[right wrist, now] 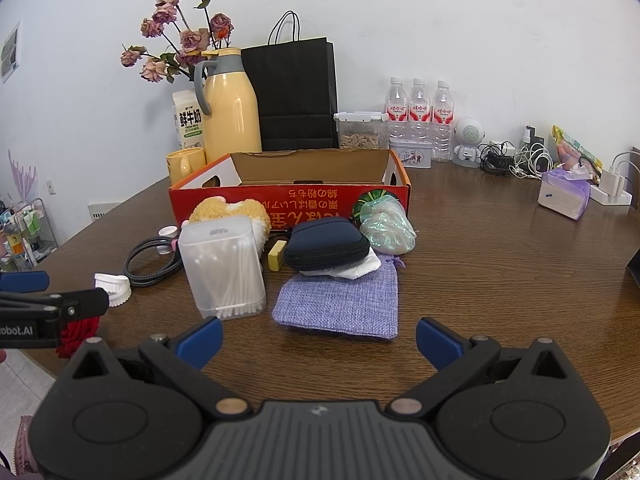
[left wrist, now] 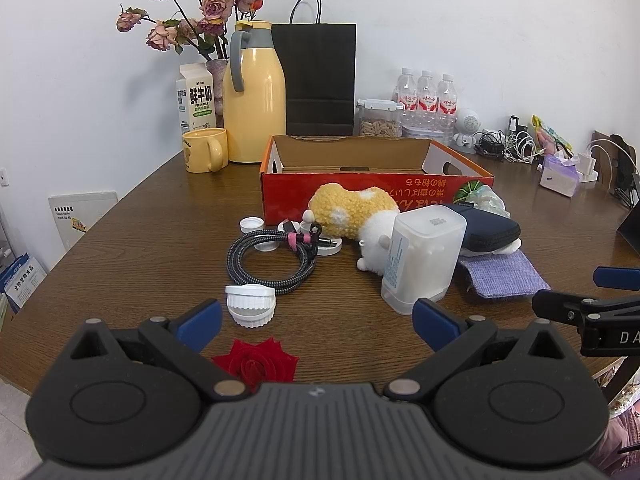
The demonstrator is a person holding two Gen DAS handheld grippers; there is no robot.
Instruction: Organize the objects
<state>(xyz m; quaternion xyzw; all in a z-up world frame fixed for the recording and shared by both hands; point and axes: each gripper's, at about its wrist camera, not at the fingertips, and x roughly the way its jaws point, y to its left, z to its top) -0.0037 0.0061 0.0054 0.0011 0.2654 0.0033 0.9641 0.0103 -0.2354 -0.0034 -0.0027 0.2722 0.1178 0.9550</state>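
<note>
An open red cardboard box stands mid-table, nothing visible inside it. In front of it lie a yellow-white plush toy, a clear cotton swab case, a dark blue zip pouch, a purple cloth bag, a coiled braided cable, a white ribbed cap and a red rose. My left gripper is open near the table's front edge, above the rose. My right gripper is open just short of the purple bag.
At the back stand a yellow thermos, milk carton, yellow mug, black paper bag, a vase of dried roses, water bottles, a nut container, and chargers with a tissue pack at right.
</note>
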